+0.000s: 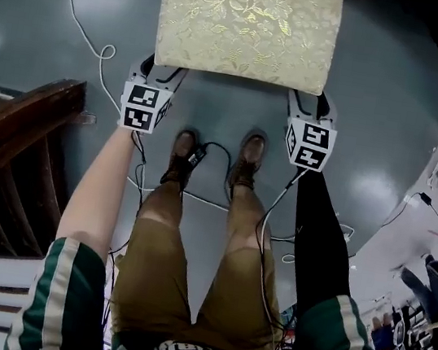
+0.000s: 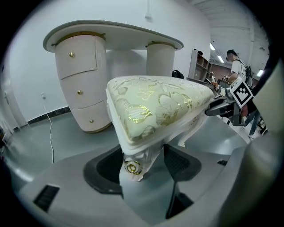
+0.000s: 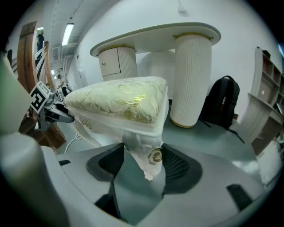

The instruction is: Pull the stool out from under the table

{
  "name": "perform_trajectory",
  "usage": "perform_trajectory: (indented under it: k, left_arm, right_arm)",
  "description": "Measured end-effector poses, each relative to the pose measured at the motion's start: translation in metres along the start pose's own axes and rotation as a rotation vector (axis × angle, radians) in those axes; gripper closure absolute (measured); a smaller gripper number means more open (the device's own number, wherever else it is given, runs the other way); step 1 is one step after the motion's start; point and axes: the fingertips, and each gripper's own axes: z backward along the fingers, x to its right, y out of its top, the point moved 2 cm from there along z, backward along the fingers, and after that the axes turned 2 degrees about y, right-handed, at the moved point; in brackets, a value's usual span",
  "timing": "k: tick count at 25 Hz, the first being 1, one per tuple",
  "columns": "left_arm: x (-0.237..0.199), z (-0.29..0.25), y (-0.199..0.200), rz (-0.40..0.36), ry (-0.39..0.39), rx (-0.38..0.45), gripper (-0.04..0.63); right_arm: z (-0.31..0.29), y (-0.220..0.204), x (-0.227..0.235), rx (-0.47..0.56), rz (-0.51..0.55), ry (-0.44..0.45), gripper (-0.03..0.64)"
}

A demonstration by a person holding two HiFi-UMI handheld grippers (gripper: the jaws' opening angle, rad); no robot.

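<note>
The stool (image 1: pixel 249 22), with a cream and gold floral cushion and white carved legs, stands on the grey floor just ahead of my feet. My left gripper (image 1: pixel 160 70) is shut on its near left corner leg. My right gripper (image 1: pixel 311 104) holds the near right leg. In the left gripper view both pads of the left gripper (image 2: pixel 144 164) press the carved leg (image 2: pixel 135 162) under the cushion (image 2: pixel 155 106). The right gripper (image 3: pixel 143 164) clamps its leg (image 3: pixel 144 155) the same way. The white table (image 2: pixel 115 37) stands behind the stool, apart from it.
Dark wooden furniture (image 1: pixel 11 137) rises at my left. A white cable (image 1: pixel 98 52) and black cables (image 1: pixel 215 149) lie on the floor around my boots. A black backpack (image 3: pixel 222 102) leans near the table's pillar (image 3: pixel 191 80). Cluttered shelving (image 1: pixel 426 326) is on the right.
</note>
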Motion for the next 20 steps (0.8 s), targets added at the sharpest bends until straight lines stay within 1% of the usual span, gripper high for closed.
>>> perform_trajectory:
  k: [4, 6, 8, 12, 15, 18, 20]
  left_arm:
    - [-0.008, -0.002, 0.005, -0.001, -0.028, 0.01, 0.282]
    - [-0.009, -0.001, 0.007, 0.012, -0.044, -0.001, 0.285]
    - [-0.006, 0.002, 0.003, 0.026, -0.053, -0.022, 0.288]
    - [-0.005, 0.001, 0.005, 0.044, -0.007, 0.009, 0.288]
    - [-0.003, 0.027, -0.008, 0.05, 0.019, -0.01, 0.288]
    - [-0.003, 0.044, -0.016, 0.03, 0.027, -0.007, 0.287]
    - [-0.006, 0.058, -0.022, 0.008, 0.059, -0.002, 0.287]
  right_arm:
    - [-0.002, 0.001, -0.004, -0.014, -0.021, -0.025, 0.336]
    - [-0.001, -0.002, -0.006, -0.037, -0.042, -0.039, 0.336]
    - [0.002, -0.007, -0.007, -0.065, -0.051, -0.032, 0.334]
    - [-0.012, 0.0, 0.001, -0.041, -0.014, -0.006, 0.334]
    - [0.001, -0.012, -0.017, -0.057, -0.022, 0.022, 0.334]
    - [0.013, -0.019, -0.031, -0.058, -0.017, 0.019, 0.333]
    - [0.02, -0.022, -0.039, -0.068, 0.013, 0.0, 0.338]
